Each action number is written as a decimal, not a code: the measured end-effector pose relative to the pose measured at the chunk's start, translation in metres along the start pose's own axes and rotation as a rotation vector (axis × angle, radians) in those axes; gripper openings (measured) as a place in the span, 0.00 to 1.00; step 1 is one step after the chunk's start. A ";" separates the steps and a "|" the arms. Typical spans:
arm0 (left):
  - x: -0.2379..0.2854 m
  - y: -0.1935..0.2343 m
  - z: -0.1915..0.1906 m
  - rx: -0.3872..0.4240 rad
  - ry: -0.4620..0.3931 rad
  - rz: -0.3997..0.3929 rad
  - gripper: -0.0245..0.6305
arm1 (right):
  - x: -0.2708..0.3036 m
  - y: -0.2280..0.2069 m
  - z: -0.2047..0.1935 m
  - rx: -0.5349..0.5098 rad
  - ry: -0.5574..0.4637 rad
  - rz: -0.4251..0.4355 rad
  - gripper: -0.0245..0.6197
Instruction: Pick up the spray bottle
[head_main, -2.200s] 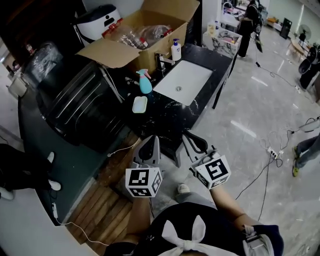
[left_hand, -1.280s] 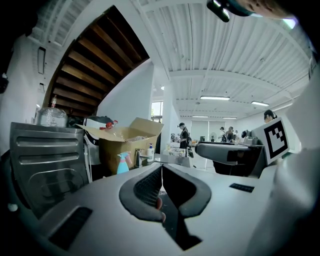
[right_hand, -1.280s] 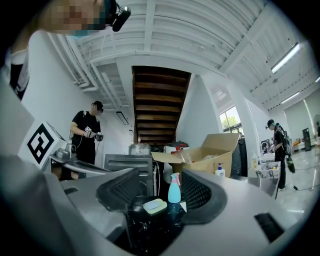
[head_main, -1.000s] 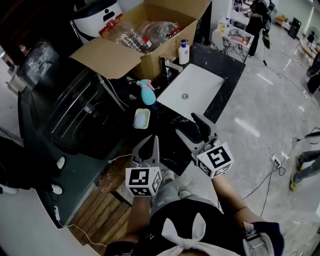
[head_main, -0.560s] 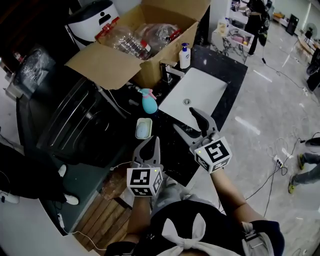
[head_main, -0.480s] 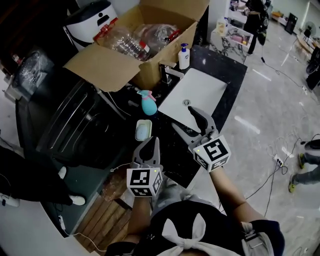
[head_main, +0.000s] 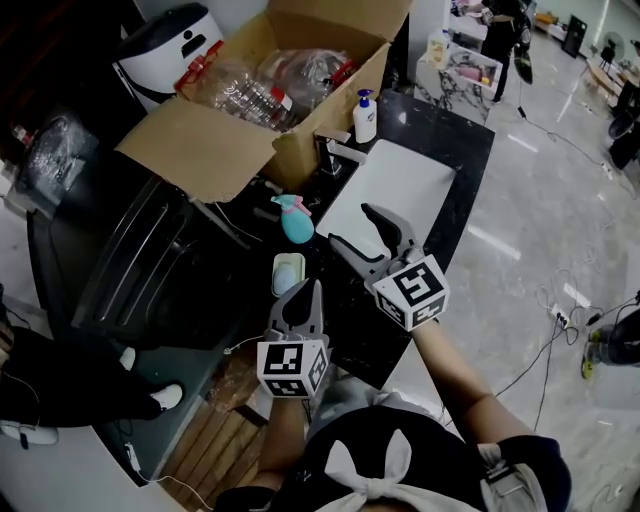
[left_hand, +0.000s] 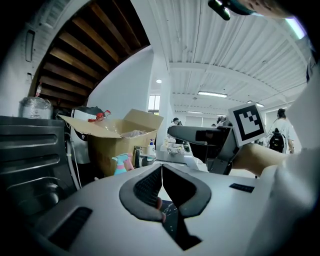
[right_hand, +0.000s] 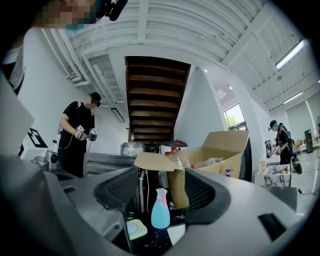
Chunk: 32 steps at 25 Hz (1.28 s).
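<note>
The teal spray bottle (head_main: 293, 220) with a pink trigger stands upright on the black marble counter (head_main: 345, 310), between the cardboard box and the white sink. In the right gripper view the spray bottle (right_hand: 160, 210) sits centred between the jaws, some way ahead. My right gripper (head_main: 354, 229) is open and points at it from the lower right, over the counter, apart from it. My left gripper (head_main: 305, 297) hangs lower at the counter's near edge, its jaws pressed together with nothing between them. The spray bottle (left_hand: 120, 164) shows small at left in the left gripper view.
A pale green soap dish (head_main: 287, 273) lies just in front of the bottle. An open cardboard box (head_main: 262, 95) of plastic bottles stands behind it, with a faucet (head_main: 334, 152) and a soap pump bottle (head_main: 365, 117) by the sink (head_main: 410, 185). A dark dish rack (head_main: 150, 260) is at left.
My right gripper has moved forward and up over the counter toward the spray bottle. The view has closed in on the counter. The left gripper has kept its place.
</note>
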<state>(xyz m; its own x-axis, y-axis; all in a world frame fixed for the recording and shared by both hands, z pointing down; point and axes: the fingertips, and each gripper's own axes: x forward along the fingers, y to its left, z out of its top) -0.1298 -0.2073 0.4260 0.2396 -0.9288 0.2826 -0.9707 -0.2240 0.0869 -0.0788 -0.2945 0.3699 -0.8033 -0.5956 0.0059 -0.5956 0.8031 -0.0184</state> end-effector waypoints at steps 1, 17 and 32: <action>0.002 0.001 0.000 -0.001 0.003 -0.002 0.08 | 0.005 0.000 -0.001 0.003 0.004 0.005 0.48; 0.011 0.028 -0.012 -0.039 0.045 -0.004 0.08 | 0.095 0.009 -0.037 -0.023 0.114 0.074 0.48; 0.021 0.054 -0.019 -0.058 0.070 -0.001 0.08 | 0.166 0.008 -0.082 -0.032 0.226 0.106 0.48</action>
<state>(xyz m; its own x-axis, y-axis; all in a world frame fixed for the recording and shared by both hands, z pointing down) -0.1768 -0.2329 0.4549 0.2431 -0.9052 0.3486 -0.9684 -0.2056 0.1414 -0.2174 -0.3861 0.4530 -0.8400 -0.4918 0.2291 -0.5051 0.8631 0.0010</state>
